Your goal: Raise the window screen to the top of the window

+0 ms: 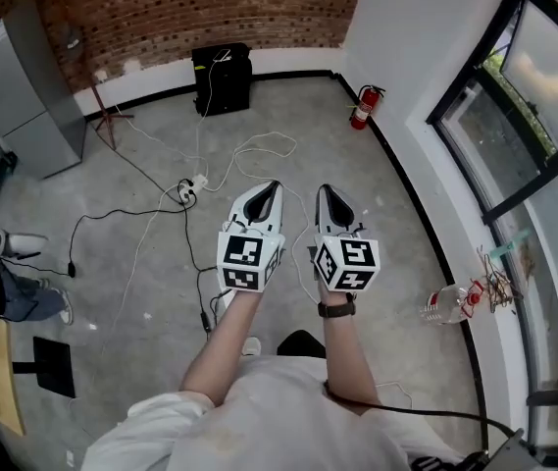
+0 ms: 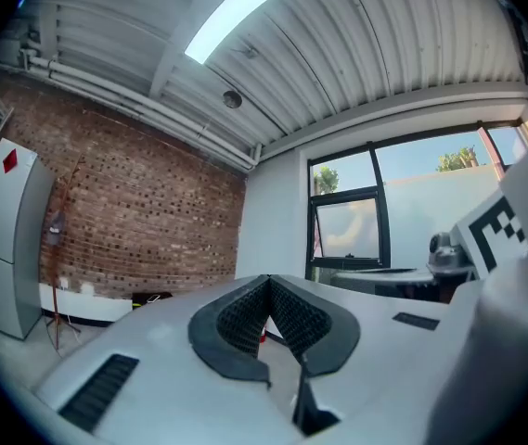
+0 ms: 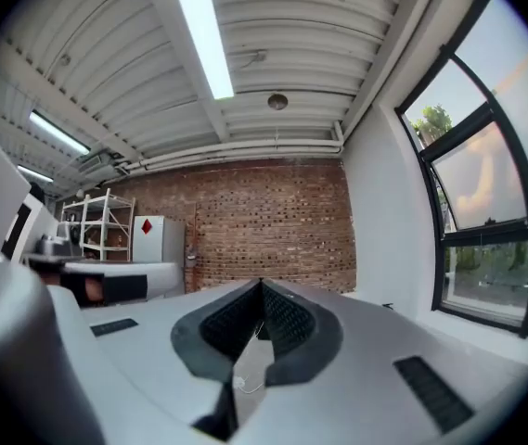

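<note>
The black-framed window (image 1: 514,116) runs along the white wall on the right of the head view, with a pale, hazy panel (image 1: 545,62) in its upper part; which pane carries the screen I cannot tell. My left gripper (image 1: 271,186) and right gripper (image 1: 326,191) hang side by side over the concrete floor, well left of the window, pointing at the brick wall. Both are shut with nothing between the jaws. In the left gripper view the shut tips (image 2: 267,281) sit below the window (image 2: 347,225). The right gripper view shows shut tips (image 3: 262,286), window (image 3: 472,202) at right.
A red fire extinguisher (image 1: 363,107) stands in the far corner beside a black box (image 1: 222,78). Cables and a power strip (image 1: 192,188) lie on the floor ahead. A grey cabinet (image 1: 25,91) stands far left. A plastic bottle (image 1: 445,305) lies below the window. A person's legs (image 1: 9,297) show at left.
</note>
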`<move>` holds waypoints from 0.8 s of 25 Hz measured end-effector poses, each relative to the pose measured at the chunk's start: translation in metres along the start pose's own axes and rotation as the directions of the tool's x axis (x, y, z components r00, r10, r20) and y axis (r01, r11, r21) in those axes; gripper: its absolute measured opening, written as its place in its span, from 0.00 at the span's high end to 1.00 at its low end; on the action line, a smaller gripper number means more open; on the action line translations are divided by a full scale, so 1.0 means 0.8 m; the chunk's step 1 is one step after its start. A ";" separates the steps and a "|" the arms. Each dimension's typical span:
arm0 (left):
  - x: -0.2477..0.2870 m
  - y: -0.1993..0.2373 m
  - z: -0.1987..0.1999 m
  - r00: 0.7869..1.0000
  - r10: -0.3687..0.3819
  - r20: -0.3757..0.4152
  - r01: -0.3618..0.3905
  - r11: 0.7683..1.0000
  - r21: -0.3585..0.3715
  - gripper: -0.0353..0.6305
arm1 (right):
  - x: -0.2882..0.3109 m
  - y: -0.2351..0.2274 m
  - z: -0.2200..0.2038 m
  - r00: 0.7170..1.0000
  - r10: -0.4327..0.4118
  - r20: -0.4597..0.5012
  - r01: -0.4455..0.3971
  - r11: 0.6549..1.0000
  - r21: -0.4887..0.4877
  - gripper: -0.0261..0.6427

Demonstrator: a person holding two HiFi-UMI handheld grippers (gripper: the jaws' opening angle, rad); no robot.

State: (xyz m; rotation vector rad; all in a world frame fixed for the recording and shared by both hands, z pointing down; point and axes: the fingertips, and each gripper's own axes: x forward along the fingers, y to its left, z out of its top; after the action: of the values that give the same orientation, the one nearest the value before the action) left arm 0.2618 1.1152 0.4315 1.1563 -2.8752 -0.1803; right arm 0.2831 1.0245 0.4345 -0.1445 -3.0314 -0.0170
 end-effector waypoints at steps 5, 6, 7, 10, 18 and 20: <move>0.048 -0.004 -0.030 0.999 -0.033 -0.023 0.032 0.999 -0.014 0.95 | 0.018 -0.066 0.000 0.990 -0.131 0.048 0.130 0.991 0.023 0.96; 0.064 -0.007 -0.031 0.999 -0.041 -0.022 0.041 0.999 -0.016 0.95 | 0.022 -0.086 0.001 0.984 -0.165 0.062 0.164 0.986 0.027 0.96; 0.081 -0.011 -0.033 0.998 -0.052 -0.023 0.051 0.999 -0.015 0.95 | 0.026 -0.104 0.000 0.979 -0.189 0.072 0.187 0.982 0.034 0.96; 0.148 -0.031 -0.046 0.994 -0.100 -0.036 0.101 0.995 0.003 0.95 | 0.051 -0.154 -0.004 0.981 -0.184 0.067 0.183 0.983 0.019 0.96; 0.356 -0.110 -0.022 0.972 -0.235 0.001 0.234 0.970 0.071 0.95 | 0.120 -0.332 0.049 0.973 -0.165 0.159 0.178 0.981 -0.075 0.96; 0.400 -0.132 -0.025 0.964 -0.266 0.001 0.265 0.961 0.079 0.95 | 0.125 -0.375 0.039 0.970 -0.197 0.143 0.207 0.977 -0.058 0.96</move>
State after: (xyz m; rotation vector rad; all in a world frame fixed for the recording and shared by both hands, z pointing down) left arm 0.1049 0.8158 0.4354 1.5586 -2.7475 -0.0811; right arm 0.1524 0.7357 0.4121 0.1652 -3.1694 -0.1390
